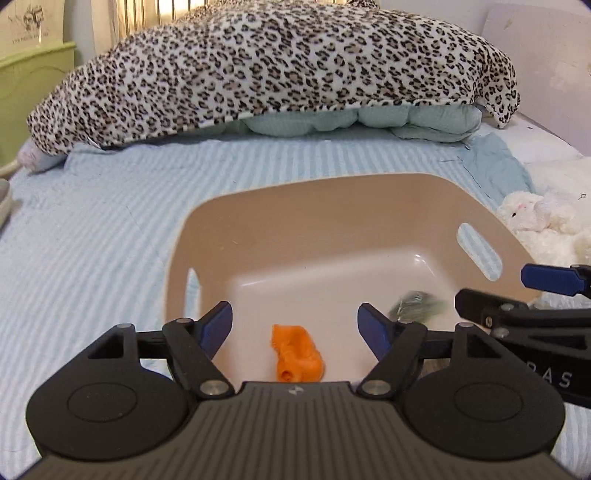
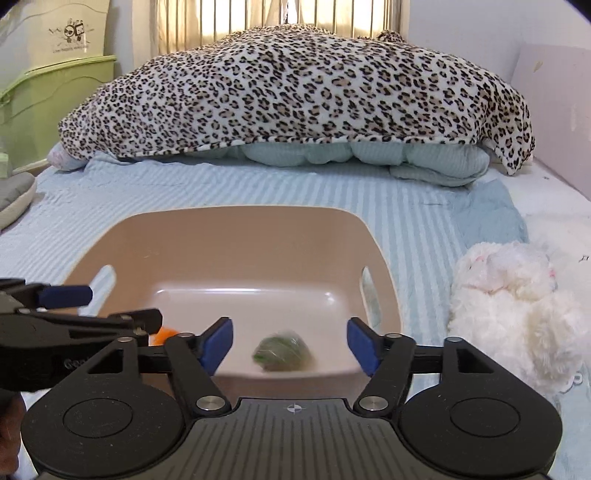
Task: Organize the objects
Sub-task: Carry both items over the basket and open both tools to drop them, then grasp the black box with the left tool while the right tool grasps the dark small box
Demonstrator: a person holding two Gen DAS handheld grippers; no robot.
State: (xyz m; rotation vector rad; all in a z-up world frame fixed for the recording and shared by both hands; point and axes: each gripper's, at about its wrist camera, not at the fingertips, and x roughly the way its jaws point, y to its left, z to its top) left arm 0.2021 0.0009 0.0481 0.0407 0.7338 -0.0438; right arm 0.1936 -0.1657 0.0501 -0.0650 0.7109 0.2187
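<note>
Beside basket (image 2: 380,254), white plush (image 2: 513,306)

A bed (image 2: 258,184) with a blue-striped cover fills the room — a leopard-print blanket (image 2: 295,88) heaped at its far end. Daylight glows through curtains (image 2: 280,18); a green cabinet (image 2: 51,107) stands left.

A greenish object (image 2: 282,353) in the beige basin (image 2: 236,236) is smeared by motion blur in both wrist views, its identity unreadable. In the right wrist view, the orange toy (image 2: 165,335) is mostly hidden behind the left gripper's fingers (image 2: 66,295). The leopard-print blanket (image 1: 273,70) conceals most of the pale green bedding (image 1: 354,120) beneath. The white plush toy (image 1: 543,218) is cut off by the left view's edge.
</note>
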